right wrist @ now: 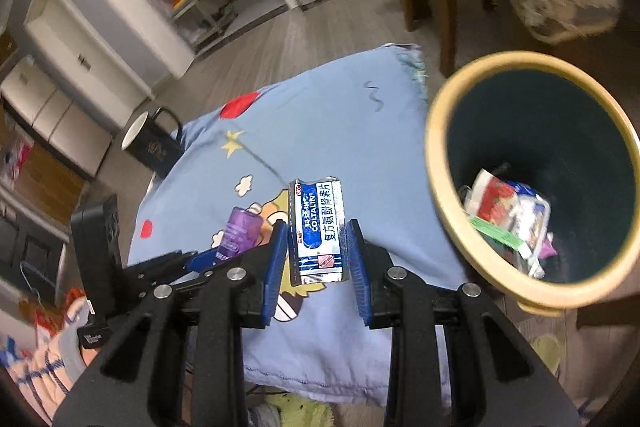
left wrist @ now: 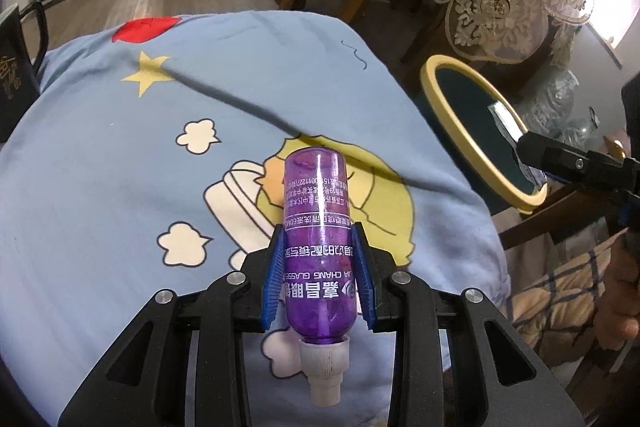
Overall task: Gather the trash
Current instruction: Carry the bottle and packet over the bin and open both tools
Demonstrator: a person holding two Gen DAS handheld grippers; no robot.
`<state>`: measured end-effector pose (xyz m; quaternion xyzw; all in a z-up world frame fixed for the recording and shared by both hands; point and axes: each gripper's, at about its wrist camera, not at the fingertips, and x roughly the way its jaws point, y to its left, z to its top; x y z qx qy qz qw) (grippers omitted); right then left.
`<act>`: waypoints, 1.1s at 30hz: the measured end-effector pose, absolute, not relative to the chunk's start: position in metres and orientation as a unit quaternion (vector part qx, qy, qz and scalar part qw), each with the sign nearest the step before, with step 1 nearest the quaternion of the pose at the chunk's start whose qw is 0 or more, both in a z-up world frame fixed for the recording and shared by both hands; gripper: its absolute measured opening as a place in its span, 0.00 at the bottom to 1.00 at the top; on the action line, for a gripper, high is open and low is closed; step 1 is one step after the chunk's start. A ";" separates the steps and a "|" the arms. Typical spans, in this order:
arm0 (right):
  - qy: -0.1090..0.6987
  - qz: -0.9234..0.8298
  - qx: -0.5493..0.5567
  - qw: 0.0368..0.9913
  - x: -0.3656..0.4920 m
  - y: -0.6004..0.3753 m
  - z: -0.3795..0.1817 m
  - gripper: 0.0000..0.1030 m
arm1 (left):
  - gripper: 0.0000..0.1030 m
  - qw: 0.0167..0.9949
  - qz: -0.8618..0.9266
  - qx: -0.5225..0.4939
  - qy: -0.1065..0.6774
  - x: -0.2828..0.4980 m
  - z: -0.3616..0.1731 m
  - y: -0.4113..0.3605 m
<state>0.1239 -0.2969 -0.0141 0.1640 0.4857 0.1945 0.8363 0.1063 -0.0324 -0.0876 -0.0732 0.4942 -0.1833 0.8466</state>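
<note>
Trash in both hands: we hold a purple spray bottle (left wrist: 318, 247) clamped in the left hand-held gripper (left wrist: 320, 259) and a flattened medicine box (right wrist: 318, 231) pinched in the right hand-held gripper (right wrist: 318, 259) — both raised over the blue cartoon cloth (left wrist: 120, 155). We judge the bottle light, rigid and slick, best gripped mid-body as now; the box looks soft and crushable. The yellow-rimmed bin (right wrist: 452, 211) — wrappers already inside — sits just right of the right hand-held gripper, which points level and forward.
</note>
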 end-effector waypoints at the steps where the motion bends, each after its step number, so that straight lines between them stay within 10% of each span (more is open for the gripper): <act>1: 0.483 0.184 0.174 0.838 0.122 -0.304 -0.014 0.29 | 0.32 0.846 -0.185 -0.077 0.494 0.106 -0.086 -0.034; 33: 0.439 -0.052 0.359 0.822 0.121 -0.443 -0.049 0.29 | 0.32 0.830 -0.286 -0.082 0.471 0.178 -0.035 -0.191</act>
